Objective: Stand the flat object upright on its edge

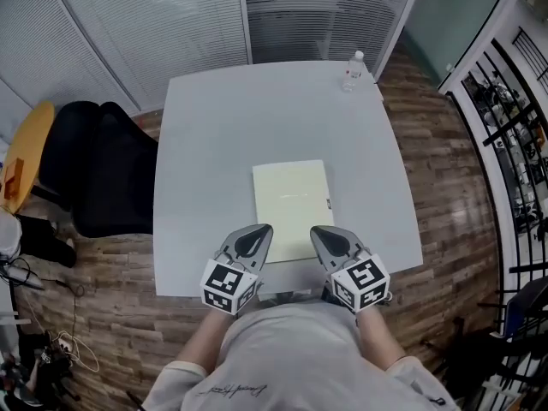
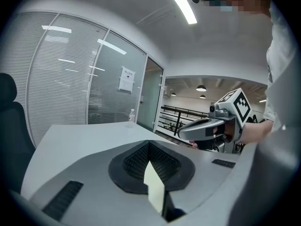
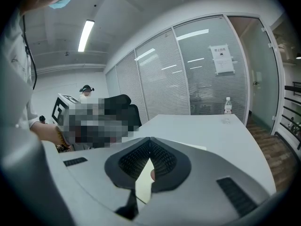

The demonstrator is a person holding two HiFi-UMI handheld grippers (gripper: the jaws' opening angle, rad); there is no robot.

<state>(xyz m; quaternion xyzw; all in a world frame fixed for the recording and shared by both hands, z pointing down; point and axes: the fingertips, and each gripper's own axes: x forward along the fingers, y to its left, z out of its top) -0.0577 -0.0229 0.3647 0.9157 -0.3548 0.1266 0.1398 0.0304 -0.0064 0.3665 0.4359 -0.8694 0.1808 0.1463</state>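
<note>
A pale yellow-green flat book (image 1: 289,199) lies flat on the grey table (image 1: 214,127), close to the near edge. My left gripper (image 1: 263,229) hovers over its near left corner and my right gripper (image 1: 316,230) over its near right corner, both shut with nothing between the pads. In the left gripper view the closed jaws (image 2: 149,143) meet at the tips, and a sliver of the book (image 2: 154,188) shows in the gap below; the right gripper (image 2: 184,134) appears to the right. The right gripper view shows the same: closed tips (image 3: 149,139) and a book sliver (image 3: 142,186).
A clear plastic bottle (image 1: 352,69) stands at the table's far right corner, also seen as a small bottle (image 2: 131,116) and a bottle (image 3: 228,106). A black office chair (image 1: 107,169) stands left of the table. Glass partitions with blinds lie beyond; a wood floor surrounds the table.
</note>
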